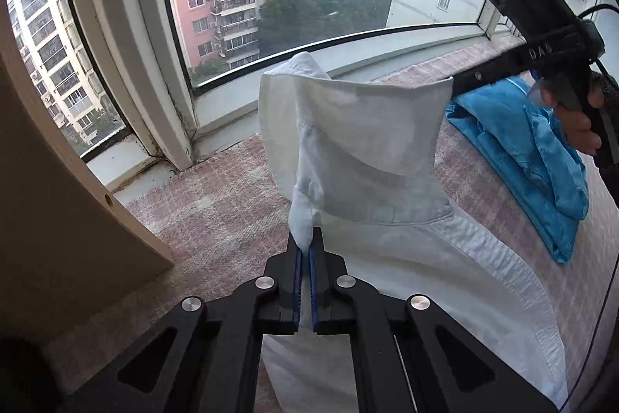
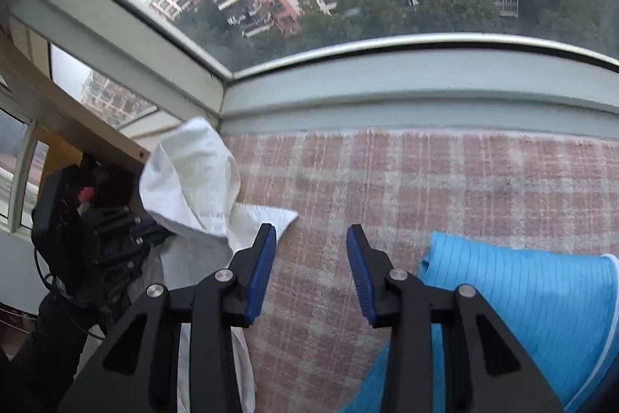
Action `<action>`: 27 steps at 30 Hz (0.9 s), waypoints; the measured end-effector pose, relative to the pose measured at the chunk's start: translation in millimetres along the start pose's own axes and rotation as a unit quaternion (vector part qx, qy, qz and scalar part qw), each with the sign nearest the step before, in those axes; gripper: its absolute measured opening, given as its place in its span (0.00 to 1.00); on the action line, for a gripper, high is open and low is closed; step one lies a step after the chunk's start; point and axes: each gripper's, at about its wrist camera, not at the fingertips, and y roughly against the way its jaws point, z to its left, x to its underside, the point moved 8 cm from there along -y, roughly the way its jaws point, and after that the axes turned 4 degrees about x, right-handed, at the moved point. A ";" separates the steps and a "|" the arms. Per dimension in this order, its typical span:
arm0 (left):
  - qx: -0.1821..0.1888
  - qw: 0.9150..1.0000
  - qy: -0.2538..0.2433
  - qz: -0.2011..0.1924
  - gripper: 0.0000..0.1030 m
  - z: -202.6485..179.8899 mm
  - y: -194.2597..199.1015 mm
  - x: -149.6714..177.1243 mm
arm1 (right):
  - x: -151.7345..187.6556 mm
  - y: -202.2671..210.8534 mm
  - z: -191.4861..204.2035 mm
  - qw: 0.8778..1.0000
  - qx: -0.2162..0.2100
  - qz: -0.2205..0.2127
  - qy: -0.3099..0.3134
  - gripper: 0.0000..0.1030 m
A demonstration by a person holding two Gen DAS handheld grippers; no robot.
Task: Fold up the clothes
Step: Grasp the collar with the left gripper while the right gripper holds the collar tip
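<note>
A white shirt (image 1: pixel 387 157) lies on the pink plaid blanket (image 1: pixel 224 204) with its collar lifted upright. My left gripper (image 1: pixel 306 244) is shut on a pinch of the shirt's fabric just below the collar. In the left wrist view my right gripper (image 1: pixel 462 83) reaches in from the upper right, its tip at the collar's far corner. In the right wrist view my right gripper (image 2: pixel 311 231) stands open over the blanket (image 2: pixel 387 188). Nothing is between its fingers. The white shirt (image 2: pixel 193 180) and its collar corner sit just left of the left finger.
A folded blue garment (image 1: pixel 534 157) lies on the blanket to the right, also under the right gripper's right finger (image 2: pixel 541 297). A window sill (image 2: pixel 387 95) and glass run along the far edge. A wooden board (image 1: pixel 58 180) stands at the left.
</note>
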 end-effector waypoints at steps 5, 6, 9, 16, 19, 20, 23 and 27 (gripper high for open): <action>0.013 1.000 0.010 -0.013 0.03 -1.0 2.2 3.5 | 21.2 -38.8 24.6 0.996 -0.052 0.065 -0.008 0.37; 0.015 1.000 0.011 -0.014 0.03 -0.7 3.5 3.8 | 17.1 -39.5 25.9 0.997 -0.045 0.056 -0.006 0.38; 0.020 1.000 0.014 -0.016 0.03 1.0 9.4 5.1 | 5.8 -42.0 30.6 0.999 -0.034 0.035 0.001 0.38; 0.024 0.999 0.020 -0.015 0.03 7.6 10.3 15.7 | -14.5 -58.2 53.6 0.999 -0.013 0.007 0.050 0.37; 0.023 0.999 0.018 -0.013 0.03 9.8 15.1 16.0 | -11.9 -65.5 61.3 0.997 -0.012 0.015 0.069 0.04; 0.022 1.000 0.017 -0.012 0.03 9.9 16.0 16.1 | -12.4 -64.2 60.4 0.998 -0.014 0.010 0.067 0.04; 0.022 0.999 0.017 -0.015 0.03 10.7 19.8 11.5 | -18.5 -52.1 54.4 0.998 -0.013 -0.013 0.055 0.03; 0.018 0.999 0.009 -0.026 0.03 8.4 19.3 -5.6 | -39.7 -18.2 36.1 0.998 -0.005 -0.062 0.032 0.03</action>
